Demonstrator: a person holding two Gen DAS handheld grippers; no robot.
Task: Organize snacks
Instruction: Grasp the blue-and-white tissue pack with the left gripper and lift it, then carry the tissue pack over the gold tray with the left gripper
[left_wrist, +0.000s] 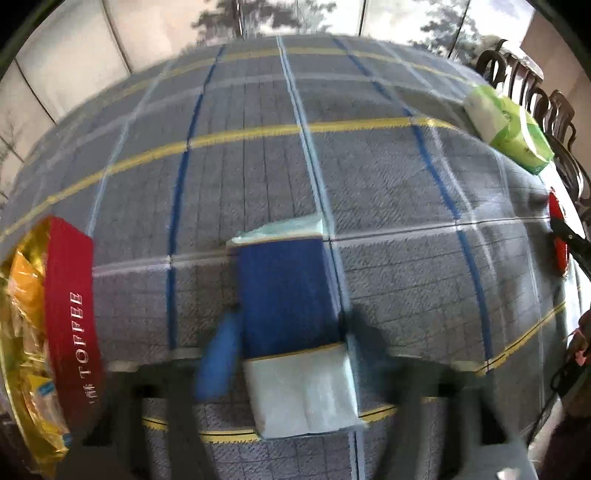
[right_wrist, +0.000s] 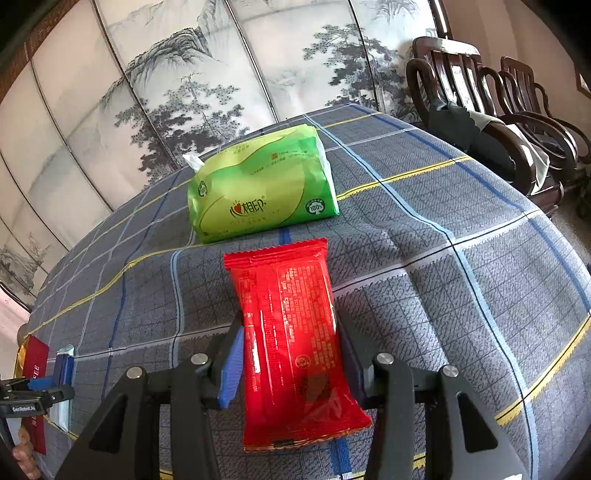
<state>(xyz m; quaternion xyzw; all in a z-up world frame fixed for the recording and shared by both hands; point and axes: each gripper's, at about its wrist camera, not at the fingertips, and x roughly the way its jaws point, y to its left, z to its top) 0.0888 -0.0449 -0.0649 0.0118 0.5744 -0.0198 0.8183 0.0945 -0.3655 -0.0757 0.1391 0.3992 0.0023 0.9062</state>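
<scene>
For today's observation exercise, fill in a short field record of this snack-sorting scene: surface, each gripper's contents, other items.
surface: checked tablecloth
left gripper: closed around blue-and-white packet
right gripper: closed around red packet
beyond the red packet: green tissue pack
left of the blue-and-white packet: red toffee box

Desk (right_wrist: 424, 258) covered by grey plaid cloth with blue, yellow and pale stripes. Green tissue pack (right_wrist: 258, 188) lies on it toward the far edge, white tissue poking out one end. Red tin (left_wrist: 74, 332) marked TOFFEE, holding gold-wrapped sweets, sits at the near left edge. Cloth slightly wrinkled near the middle.
</scene>
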